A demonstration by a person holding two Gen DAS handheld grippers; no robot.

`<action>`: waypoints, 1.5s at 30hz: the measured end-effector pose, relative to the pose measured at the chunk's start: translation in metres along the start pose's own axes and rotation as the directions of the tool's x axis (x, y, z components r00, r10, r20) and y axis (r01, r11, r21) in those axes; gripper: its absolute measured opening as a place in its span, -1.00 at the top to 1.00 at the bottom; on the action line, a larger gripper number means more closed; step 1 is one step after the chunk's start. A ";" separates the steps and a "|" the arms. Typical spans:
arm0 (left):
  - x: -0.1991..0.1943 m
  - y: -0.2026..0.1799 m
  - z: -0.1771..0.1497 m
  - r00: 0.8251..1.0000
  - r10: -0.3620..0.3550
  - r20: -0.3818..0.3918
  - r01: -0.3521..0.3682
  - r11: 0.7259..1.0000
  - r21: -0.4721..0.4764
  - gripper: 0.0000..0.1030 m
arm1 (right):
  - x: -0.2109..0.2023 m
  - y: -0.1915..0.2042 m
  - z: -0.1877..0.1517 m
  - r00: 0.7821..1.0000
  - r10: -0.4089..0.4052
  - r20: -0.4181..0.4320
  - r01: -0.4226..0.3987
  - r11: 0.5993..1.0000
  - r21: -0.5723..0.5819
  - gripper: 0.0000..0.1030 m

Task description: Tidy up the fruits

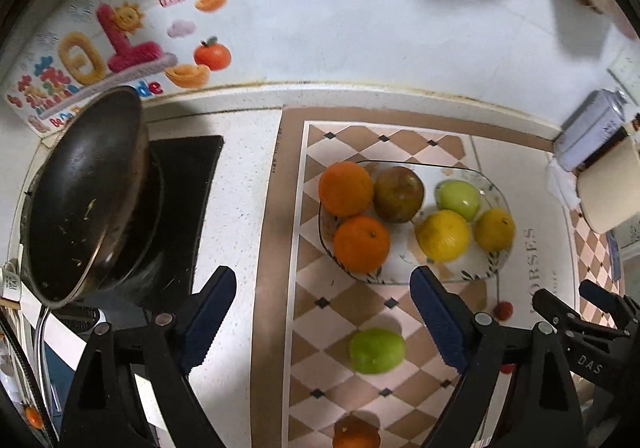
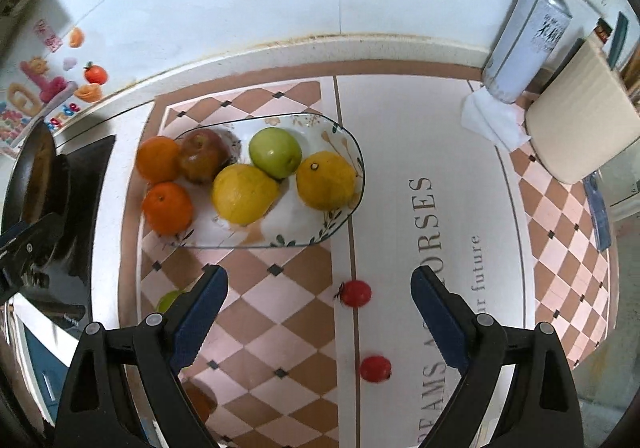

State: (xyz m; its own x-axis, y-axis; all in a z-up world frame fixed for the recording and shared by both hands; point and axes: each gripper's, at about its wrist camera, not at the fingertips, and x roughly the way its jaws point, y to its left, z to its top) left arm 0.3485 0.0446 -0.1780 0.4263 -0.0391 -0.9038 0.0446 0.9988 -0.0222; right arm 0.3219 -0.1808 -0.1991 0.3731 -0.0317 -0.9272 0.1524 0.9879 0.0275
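Nearest in the left wrist view: left gripper (image 1: pixel 323 312) spread wide, nothing between the blue pads (image 1: pixel 210 312). Low between the jaws, a green apple (image 1: pixel 377 350) loose on the checkered mat (image 1: pixel 320 368); nearer still, at the bottom edge, an orange (image 1: pixel 355 435), partly cut off. Off to the right, part of the right gripper (image 1: pixel 600 328), with a small red tomato (image 1: pixel 503 310) just beside it.

In the right wrist view: right gripper (image 2: pixel 320 314) likewise wide open, holding nothing. Between its jaws, two tomatoes on the mat, one near (image 2: pixel 375 368), one farther (image 2: pixel 355 293), apart from each other. Behind the left pad (image 2: pixel 198 322), a sliver of the same green apple (image 2: pixel 170 299).

Farther out, a glass plate (image 2: pixel 340 208) with leaf pattern on the mat, carrying six fruits: two oranges (image 2: pixel 167 207) (image 2: pixel 158 159) at its left end, touching; a reddish apple (image 2: pixel 202 155) beside them; two lemons (image 2: pixel 244 193) (image 2: pixel 326 180) toward the front and right; a green apple (image 2: pixel 275 152) behind, between the lemons.

Left of the mat, a dark pan (image 1: pixel 86 192) tilted on a black stove (image 1: pixel 180 184). Far right, a pale bottle (image 2: pixel 524 44) on a white tissue (image 2: pixel 492 120), and a cream board (image 2: pixel 584 120) beside it. Beyond all, a white tiled wall (image 1: pixel 340 28) with colourful stickers (image 1: pixel 108 48) at left.
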 end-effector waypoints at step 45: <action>-0.146 -0.027 -0.110 0.970 -0.044 0.238 0.031 0.998 0.058 -0.73 | -0.182 -0.010 -0.119 0.942 0.094 0.323 -0.098 0.995 -0.004 -0.84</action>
State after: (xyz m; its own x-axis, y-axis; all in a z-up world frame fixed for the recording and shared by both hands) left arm 0.1854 0.0265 -0.0922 0.6270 -0.0887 -0.7740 0.1096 0.9937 -0.0252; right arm 0.1435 -0.1672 -0.0756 0.6614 0.0142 -0.7499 0.1116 0.9868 0.1172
